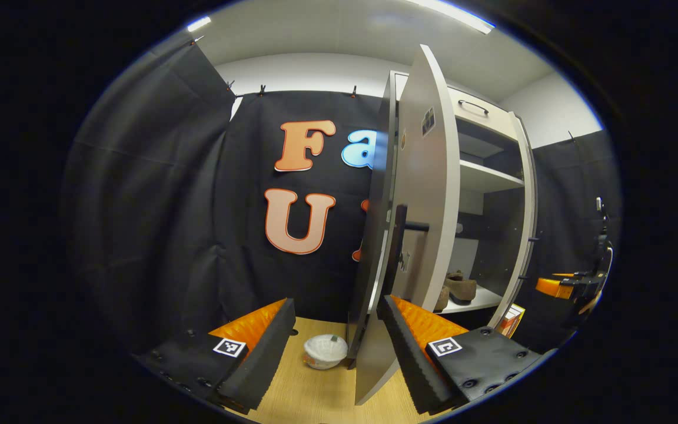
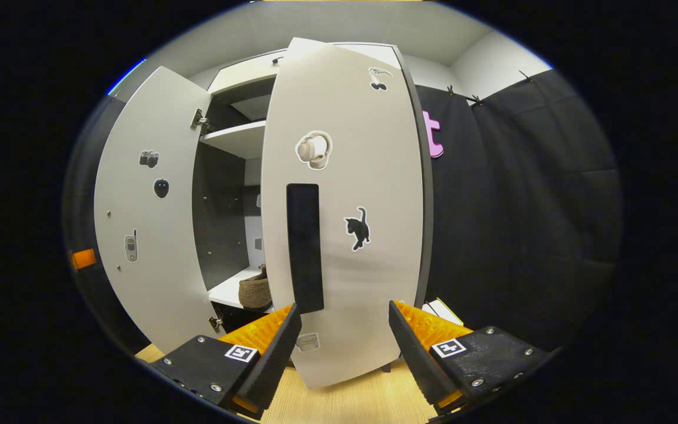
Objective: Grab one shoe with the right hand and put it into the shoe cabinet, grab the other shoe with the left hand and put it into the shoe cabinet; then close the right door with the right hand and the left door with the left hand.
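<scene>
— Two brown suede shoes sit on the lowest white shelf inside the tall white shoe cabinet, close beside each other. In the left gripper view their long axes run roughly level across the shelf; which ends are the toes I cannot tell.

— And from the other side?

— In the right gripper view one brown shoe shows end-on in the gap between the doors, on that same bottom shelf.

— How do the doors stand?

— Both are partly open. The white left door is seen nearly edge-on in the left gripper view, upright, its black bar handle running vertically. The white right door faces the right gripper's camera broadside, with a tall black rectangular handle and stickers of a cat, headphones and cherries.

— The grippers?

— The left gripper points level at the left door's lower edge, fingers spread wide, holding nothing; the door's bottom corner comes down between them, just beside the right-hand finger. The right gripper points level at the right door, also spread wide and empty, the door's lower part framed between its fingers; whether they touch it I cannot tell.

— Anything else around?

— A small white bowl rests on the light wooden floor just left of the left door.
</scene>
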Demonstrator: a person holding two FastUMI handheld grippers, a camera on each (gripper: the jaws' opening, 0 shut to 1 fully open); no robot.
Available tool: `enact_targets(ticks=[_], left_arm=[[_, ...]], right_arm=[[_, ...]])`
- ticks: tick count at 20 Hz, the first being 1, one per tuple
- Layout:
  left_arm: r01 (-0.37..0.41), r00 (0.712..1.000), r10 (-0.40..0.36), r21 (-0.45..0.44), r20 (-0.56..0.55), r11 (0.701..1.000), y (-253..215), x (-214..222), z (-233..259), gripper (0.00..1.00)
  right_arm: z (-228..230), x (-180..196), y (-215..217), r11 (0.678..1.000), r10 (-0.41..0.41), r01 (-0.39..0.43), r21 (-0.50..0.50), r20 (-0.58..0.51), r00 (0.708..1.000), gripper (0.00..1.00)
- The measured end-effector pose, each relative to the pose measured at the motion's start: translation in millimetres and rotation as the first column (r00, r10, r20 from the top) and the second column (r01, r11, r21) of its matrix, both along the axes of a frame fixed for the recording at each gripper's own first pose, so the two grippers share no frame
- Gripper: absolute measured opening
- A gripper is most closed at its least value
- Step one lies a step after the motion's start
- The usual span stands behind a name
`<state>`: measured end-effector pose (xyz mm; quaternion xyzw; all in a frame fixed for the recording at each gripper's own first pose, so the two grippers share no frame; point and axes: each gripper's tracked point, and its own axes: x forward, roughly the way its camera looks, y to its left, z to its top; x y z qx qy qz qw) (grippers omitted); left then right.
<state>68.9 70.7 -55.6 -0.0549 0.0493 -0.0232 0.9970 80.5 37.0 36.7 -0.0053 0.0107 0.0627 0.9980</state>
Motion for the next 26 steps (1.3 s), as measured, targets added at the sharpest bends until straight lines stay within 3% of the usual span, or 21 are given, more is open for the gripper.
enact_targets(ticks=[3, 5, 10, 14, 15, 16, 19, 26], left_arm=[[-0.008, 1.0, 0.008, 0.015, -0.017, 1.0, 4, 14, -27, 0.94], [-0.008, 0.999, 0.008, 0.018, -0.046, 1.0, 4, 21, -48, 0.97], [0.058, 0.996, -0.059, -0.011, -0.063, 0.998, -17, 34, -70, 0.94], [0.083, 0.994, -0.083, -0.008, -0.071, 0.997, -20, 36, -76, 0.99], [0.084, 0.994, -0.085, -0.013, -0.074, 0.996, -23, 36, -76, 0.94], [0.086, 0.993, -0.088, -0.031, -0.078, 0.996, -25, 36, -77, 0.99], [0.092, 0.992, -0.098, -0.069, -0.085, 0.993, -28, 37, -79, 0.93], [0.148, 0.985, -0.153, -0.058, -0.081, 0.987, -64, 40, -81, 0.95]], right_arm=[[8, -2, 1, 1.0, 0.001, -0.001, 0.005, 0.012, 1.0, 0.92], [16, -3, 1, 1.0, -0.003, 0.002, 0.003, 0.023, 1.0, 0.92], [28, -9, -7, 1.0, -0.024, 0.024, -0.009, 0.046, 0.999, 0.92], [30, -17, -16, 0.999, -0.039, 0.039, 0.007, 0.053, 0.998, 0.92], [31, -19, -18, 0.999, -0.042, 0.041, 0.011, 0.055, 0.998, 0.92], [31, -21, -21, 0.999, -0.045, 0.044, 0.018, 0.058, 0.997, 0.92], [32, -28, -26, 0.998, -0.05, 0.048, 0.028, 0.064, 0.997, 0.92], [40, -43, -40, 0.998, -0.049, 0.047, 0.033, 0.084, 0.995, 0.92]])
